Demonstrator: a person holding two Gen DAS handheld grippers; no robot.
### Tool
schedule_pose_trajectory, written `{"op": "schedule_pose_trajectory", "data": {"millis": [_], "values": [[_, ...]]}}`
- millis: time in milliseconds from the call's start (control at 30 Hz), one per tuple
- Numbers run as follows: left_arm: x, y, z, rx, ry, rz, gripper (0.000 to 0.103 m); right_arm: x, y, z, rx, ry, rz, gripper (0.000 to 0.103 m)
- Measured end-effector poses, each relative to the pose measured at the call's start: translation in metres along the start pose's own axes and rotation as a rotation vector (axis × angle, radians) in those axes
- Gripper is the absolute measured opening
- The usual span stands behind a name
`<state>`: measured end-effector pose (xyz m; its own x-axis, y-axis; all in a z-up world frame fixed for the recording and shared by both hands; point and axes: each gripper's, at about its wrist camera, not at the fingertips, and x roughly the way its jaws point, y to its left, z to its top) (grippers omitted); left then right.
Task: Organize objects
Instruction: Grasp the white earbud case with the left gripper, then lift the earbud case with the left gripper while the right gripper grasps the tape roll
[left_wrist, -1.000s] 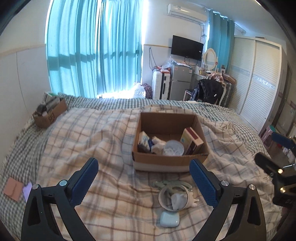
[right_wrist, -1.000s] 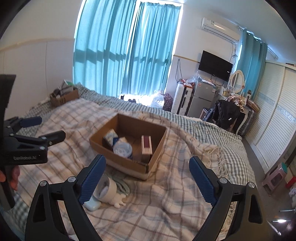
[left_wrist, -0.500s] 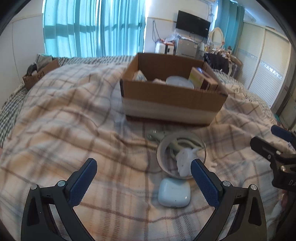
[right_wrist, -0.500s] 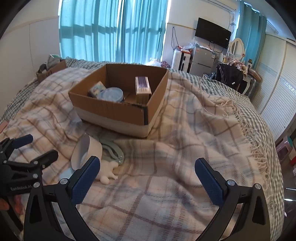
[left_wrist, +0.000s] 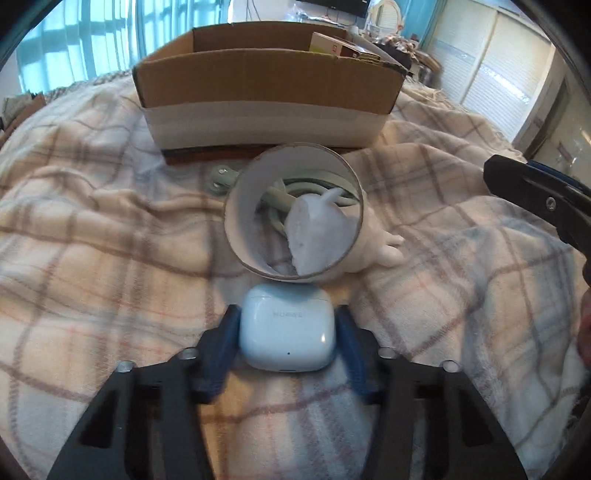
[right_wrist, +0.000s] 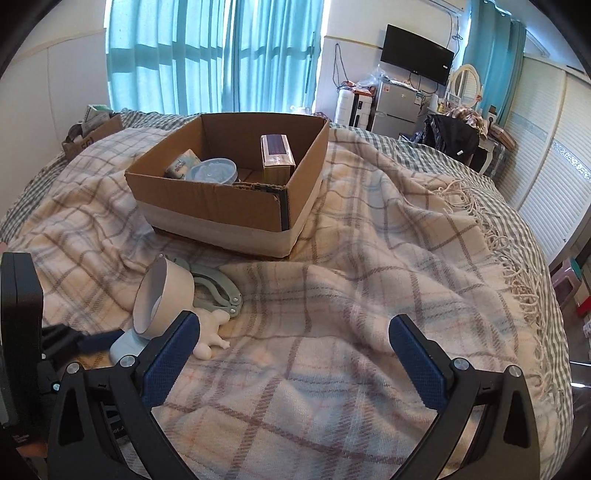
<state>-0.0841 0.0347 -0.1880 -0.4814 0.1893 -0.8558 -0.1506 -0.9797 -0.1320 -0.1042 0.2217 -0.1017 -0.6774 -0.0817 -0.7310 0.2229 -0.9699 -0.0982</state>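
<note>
A white earbud case (left_wrist: 287, 329) lies on the plaid blanket, and my left gripper (left_wrist: 287, 325) is shut on it, one blue pad on each side. It shows partly in the right wrist view (right_wrist: 123, 347). Just beyond it lies a white tape roll (left_wrist: 293, 214) on its side, with a white figurine (left_wrist: 373, 245) and a grey-green hand grip (left_wrist: 221, 179) behind it. The cardboard box (left_wrist: 266, 79) stands further back and holds a small carton (right_wrist: 277, 155), a clear lid (right_wrist: 216, 171) and a packet. My right gripper (right_wrist: 293, 354) is open and empty over the blanket.
The plaid blanket (right_wrist: 388, 258) covers the bed, with its fringe at the right edge. A second small cardboard box (right_wrist: 92, 134) sits at the far left corner. Curtains, a fridge, a TV and wardrobes stand beyond the bed.
My left gripper has dropped down and forward to the earbud case and shut on it. My right gripper has moved a little lower and stayed open.
</note>
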Motion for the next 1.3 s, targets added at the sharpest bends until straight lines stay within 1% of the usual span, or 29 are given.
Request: {"op": "schedule_pose_trajectory", "data": {"millis": [133, 300, 367, 400, 500, 567, 667, 767, 933, 1167, 1200, 1300], "values": [[-0.014, 0.004, -0.001, -0.026, -0.005, -0.015, 0.051, -0.002, -0.002, -0.001, 0.007, -0.003, 0.01, 0.103], [-0.047, 0.021, 0.005, -0.059, -0.052, -0.041, 0.051, -0.005, 0.004, 0.0, -0.018, -0.009, 0.01, 0.103], [-0.061, 0.033, 0.013, -0.072, -0.084, -0.019, 0.051, -0.007, 0.012, 0.0, -0.042, -0.005, 0.028, 0.103], [-0.068, 0.039, 0.017, -0.071, -0.106, 0.003, 0.051, -0.007, 0.016, 0.001, -0.055, -0.004, 0.037, 0.103], [-0.082, 0.059, 0.03, -0.075, -0.163, 0.102, 0.051, -0.005, 0.038, 0.003, -0.119, 0.008, 0.05, 0.103], [-0.084, 0.07, 0.036, -0.095, -0.182, 0.127, 0.051, 0.0, 0.056, 0.004, -0.176, 0.024, 0.057, 0.103], [-0.082, 0.08, 0.041, -0.099, -0.188, 0.163, 0.051, 0.01, 0.084, 0.004, -0.266, 0.044, 0.058, 0.103], [-0.073, 0.087, 0.041, -0.117, -0.174, 0.144, 0.051, 0.025, 0.104, 0.004, -0.321, 0.083, 0.056, 0.103], [-0.065, 0.098, 0.035, -0.133, -0.15, 0.115, 0.051, 0.054, 0.126, 0.003, -0.361, 0.145, 0.047, 0.102], [-0.059, 0.109, 0.029, -0.181, -0.134, 0.074, 0.051, 0.082, 0.143, -0.003, -0.391, 0.211, 0.045, 0.102], [-0.06, 0.11, 0.028, -0.189, -0.137, 0.062, 0.051, 0.085, 0.143, -0.004, -0.393, 0.212, 0.043, 0.101], [-0.061, 0.111, 0.028, -0.194, -0.14, 0.056, 0.051, 0.091, 0.144, -0.006, -0.397, 0.208, 0.01, 0.084]]}}
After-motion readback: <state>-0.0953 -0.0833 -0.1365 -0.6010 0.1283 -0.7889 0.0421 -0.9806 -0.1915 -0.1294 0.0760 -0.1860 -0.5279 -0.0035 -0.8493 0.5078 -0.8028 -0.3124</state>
